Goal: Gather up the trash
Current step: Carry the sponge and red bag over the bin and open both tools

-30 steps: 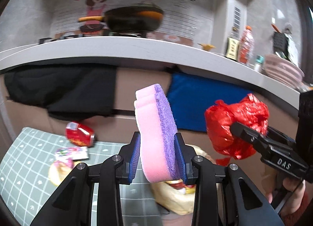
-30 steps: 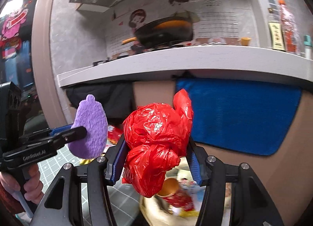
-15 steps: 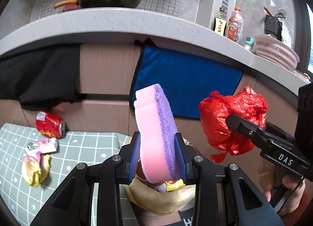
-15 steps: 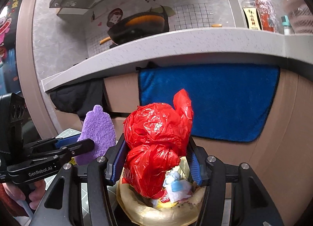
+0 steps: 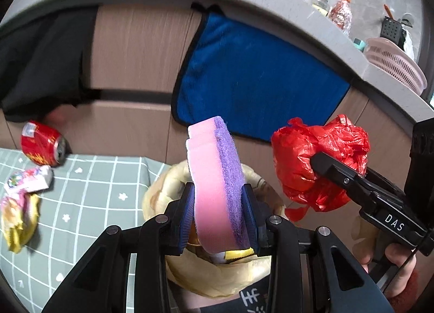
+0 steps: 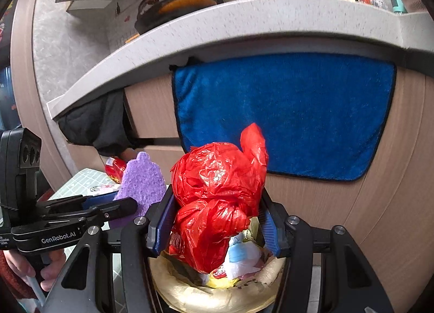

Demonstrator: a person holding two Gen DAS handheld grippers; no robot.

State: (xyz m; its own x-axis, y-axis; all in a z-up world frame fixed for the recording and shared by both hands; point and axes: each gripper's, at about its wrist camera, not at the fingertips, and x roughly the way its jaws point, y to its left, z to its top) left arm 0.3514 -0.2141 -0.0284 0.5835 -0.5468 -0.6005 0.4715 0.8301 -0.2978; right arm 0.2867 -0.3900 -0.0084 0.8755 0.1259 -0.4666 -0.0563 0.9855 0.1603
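Both grippers hang over the lined trash bin (image 6: 217, 294) at the drop-off step: the left gripper (image 5: 218, 218) is clamped on a pink-and-purple sponge (image 5: 217, 177), the right gripper (image 6: 217, 220) on a knotted red plastic bag (image 6: 217, 193). The sponge stands on edge between the fingers, long axis running up and away toward the cabinet's blue towel (image 5: 257, 79). Next, judging by the task, each grip must be released over the bin's mouth, while a red can (image 5: 42, 143) and wrappers (image 5: 21, 199) wait on the checked mat (image 5: 95, 204).
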